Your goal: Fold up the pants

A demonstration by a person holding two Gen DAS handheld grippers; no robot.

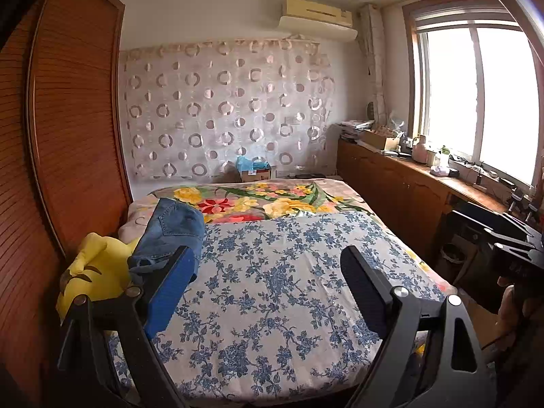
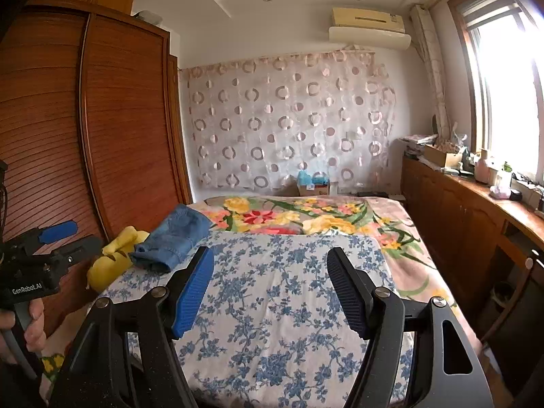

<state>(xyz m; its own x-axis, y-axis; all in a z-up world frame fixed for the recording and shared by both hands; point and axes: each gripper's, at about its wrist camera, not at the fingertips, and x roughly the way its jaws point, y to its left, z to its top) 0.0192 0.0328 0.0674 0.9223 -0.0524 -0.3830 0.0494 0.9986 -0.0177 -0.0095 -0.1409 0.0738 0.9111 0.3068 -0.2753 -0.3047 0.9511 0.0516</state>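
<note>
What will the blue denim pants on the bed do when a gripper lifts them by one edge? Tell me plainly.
The blue denim pants lie in a soft, rumpled bundle, so they will probably sag and unfold rather than stay stiff. Denim looks thick, so likely fairly heavy for cloth. Resting against the yellow plush toy, they may drag it along.

Blue denim pants (image 2: pixel 176 234), yellow plush toy (image 2: pixel 110 260), blue-flowered white bedsheet (image 2: pixel 272 306).
</note>
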